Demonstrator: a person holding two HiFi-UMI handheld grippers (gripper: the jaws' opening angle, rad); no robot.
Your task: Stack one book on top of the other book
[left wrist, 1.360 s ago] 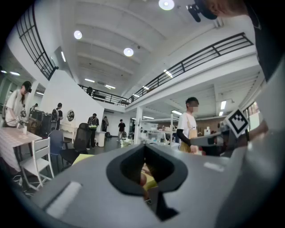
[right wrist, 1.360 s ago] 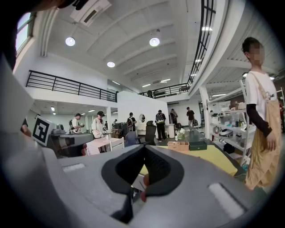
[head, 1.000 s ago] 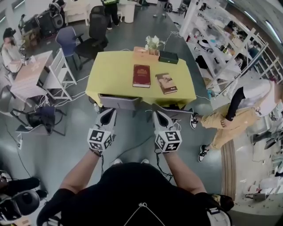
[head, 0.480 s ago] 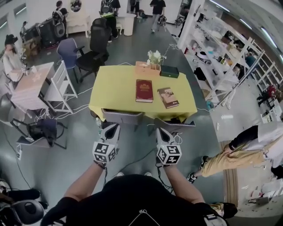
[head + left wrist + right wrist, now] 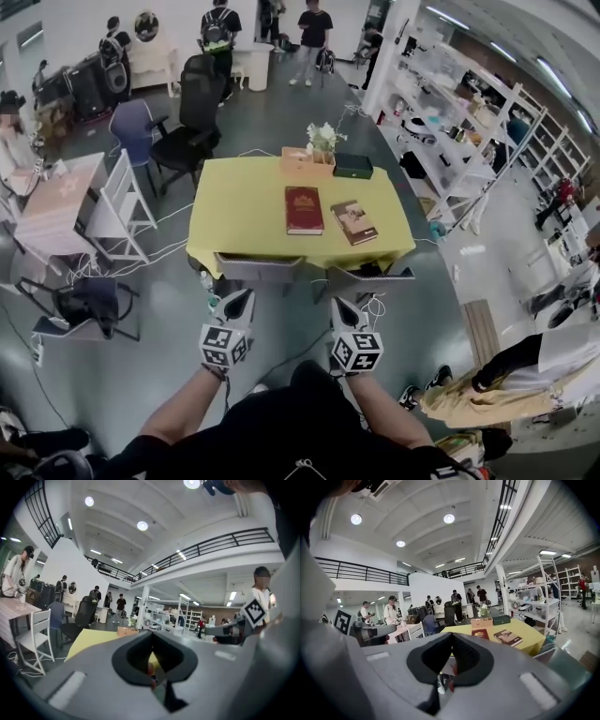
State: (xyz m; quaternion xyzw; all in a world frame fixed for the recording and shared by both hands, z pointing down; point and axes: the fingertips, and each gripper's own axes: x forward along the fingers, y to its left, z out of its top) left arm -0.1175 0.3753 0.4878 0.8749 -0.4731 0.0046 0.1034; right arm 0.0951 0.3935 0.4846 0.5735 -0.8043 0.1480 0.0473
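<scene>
Lying well beyond both claws (image 5: 242, 299) (image 5: 339, 303): books (image 5: 303, 209) (image 5: 353, 221)

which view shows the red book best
Head view: the red book lies in full view from above on the table. The right gripper view shows it small and foreshortened; the left gripper view does not clearly show it.

Dark-red book (image 5: 303, 209), yellow tablecloth (image 5: 239, 202)

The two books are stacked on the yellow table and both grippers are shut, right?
Not stacked. The head view shows the red book and the brown book lying side by side, apart, on the yellow table. Left gripper and right gripper are shut.
</scene>
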